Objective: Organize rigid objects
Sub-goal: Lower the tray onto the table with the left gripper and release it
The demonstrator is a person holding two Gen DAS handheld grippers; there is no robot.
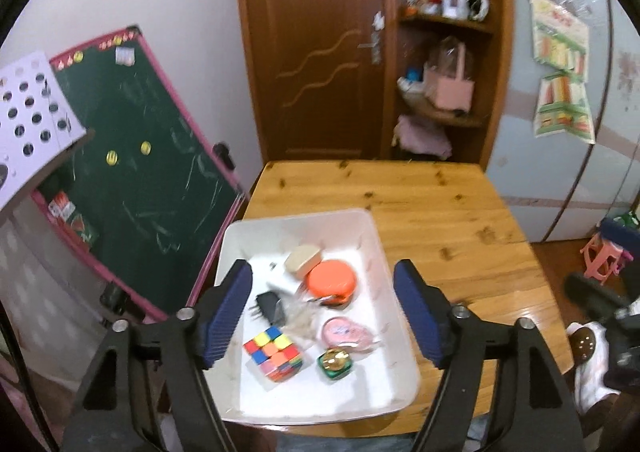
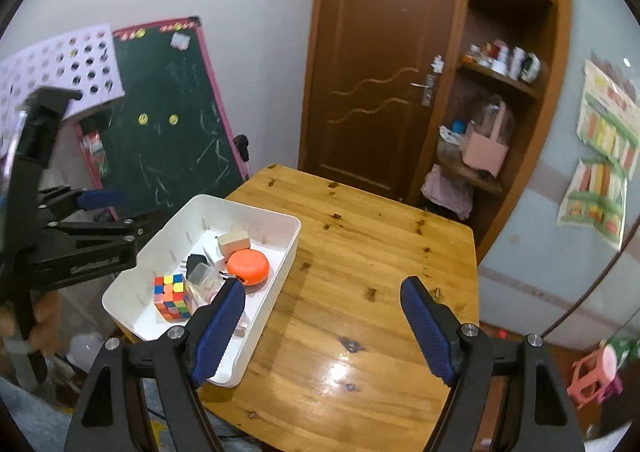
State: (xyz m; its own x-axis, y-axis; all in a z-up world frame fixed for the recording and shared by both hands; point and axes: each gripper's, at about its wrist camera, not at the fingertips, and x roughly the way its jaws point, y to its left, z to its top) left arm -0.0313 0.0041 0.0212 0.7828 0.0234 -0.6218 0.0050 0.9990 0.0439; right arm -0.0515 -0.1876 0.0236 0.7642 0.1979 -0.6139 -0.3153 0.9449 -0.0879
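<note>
Here the white bin sits at the left edge of the wooden counter, and every loose thing in view already lies inside it (the rest of the counter shows only bare wood). The left gripper hangs above the bin with its fingers spread wide and nothing between them; the contents lie straight ahead and below, framed in the gap. The right gripper is also wide and empty, over bare wood, with the bin off toward 10 o'clock in its view, so the left hand is plainly the nearer of the 2.

The bin's long axis runs away from the left gripper, roughly from 6 toward 12 o'clock. Inside it, the puzzle cube sits nearest, with a small green-and-gold box at its 3 o'clock and a round pink case just beyond. Farther in lie a black plug, an orange round case and a tan block. The sorting looks about done.
</note>
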